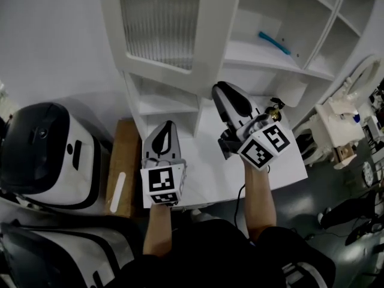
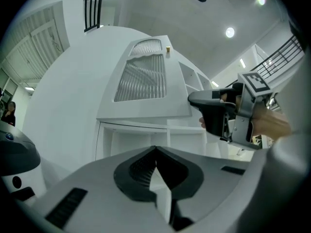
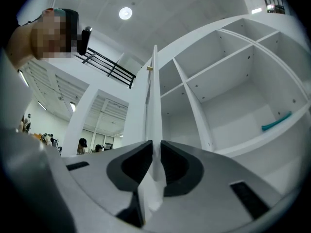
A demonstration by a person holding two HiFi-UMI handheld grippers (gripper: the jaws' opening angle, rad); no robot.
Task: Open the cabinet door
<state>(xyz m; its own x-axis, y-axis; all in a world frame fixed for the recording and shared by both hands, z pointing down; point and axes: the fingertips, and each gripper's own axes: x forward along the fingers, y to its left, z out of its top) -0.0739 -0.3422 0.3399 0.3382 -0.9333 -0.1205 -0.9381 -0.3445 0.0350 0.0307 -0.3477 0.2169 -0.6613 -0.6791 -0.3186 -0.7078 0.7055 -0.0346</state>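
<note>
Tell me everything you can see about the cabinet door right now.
The cabinet door is white and looks painted. It frames a ribbed translucent pane and has a small brass knob near its free edge. It stands swung open from the shelves, and the right gripper is closed on that edge.

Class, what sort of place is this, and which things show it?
Probably a large indoor test hall: a white shelf cabinet, round ceiling lights high overhead, a railed upper walkway.

The white-framed cabinet door, glazed with ribbed glass, was swung well open from the white cabinet, whose shelves were left exposed. A small gold knob was set near one edge.
</note>
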